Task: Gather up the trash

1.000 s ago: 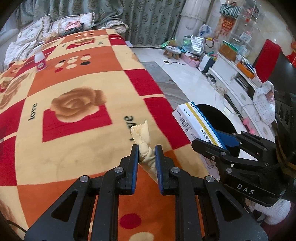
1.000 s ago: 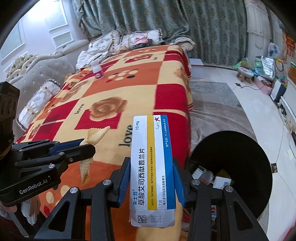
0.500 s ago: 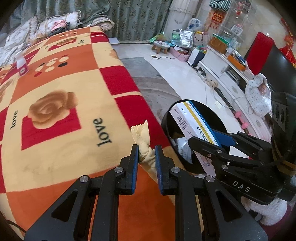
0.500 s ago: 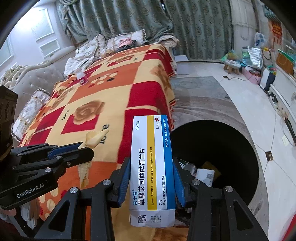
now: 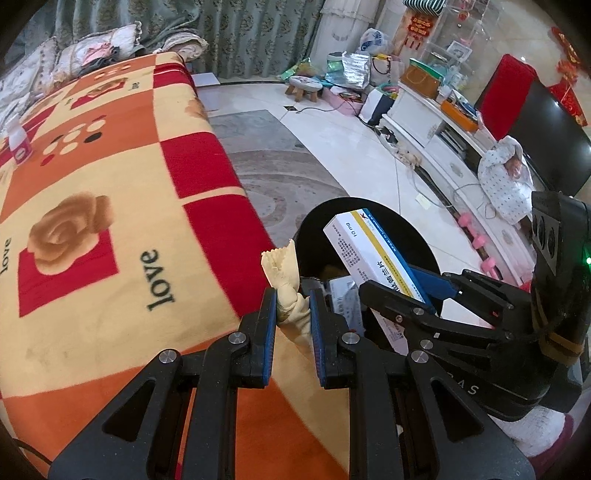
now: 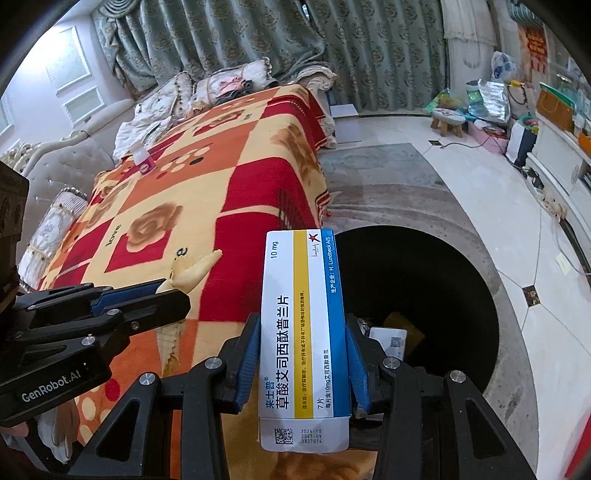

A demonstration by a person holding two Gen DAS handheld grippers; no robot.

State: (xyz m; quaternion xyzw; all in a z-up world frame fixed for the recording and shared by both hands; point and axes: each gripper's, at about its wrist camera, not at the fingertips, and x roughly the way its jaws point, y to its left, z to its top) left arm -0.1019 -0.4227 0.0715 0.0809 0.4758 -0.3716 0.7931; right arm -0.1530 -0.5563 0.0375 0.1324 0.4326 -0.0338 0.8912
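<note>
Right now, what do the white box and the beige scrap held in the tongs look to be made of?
The white box with yellow and blue stripes looks like thin printed cardboard with a slight sheen: crisp folded edges, printed text and a code. The crinkled beige scrap looks like a thin plastic or paper wrapper, matte, twisted where it is pinched, with a zigzag-cut end; which of the two is unclear.

place: home living room | cues: blanket-covered sofa [image 6: 207, 192], curtains [image 6: 258, 33], TV [image 5: 546, 144], small stool [image 5: 304, 86]

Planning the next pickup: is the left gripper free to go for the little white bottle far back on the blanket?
Probably not yet. The left gripper is shut on a crumpled wrapper, and the white bottle stands far across the blanket.
</note>
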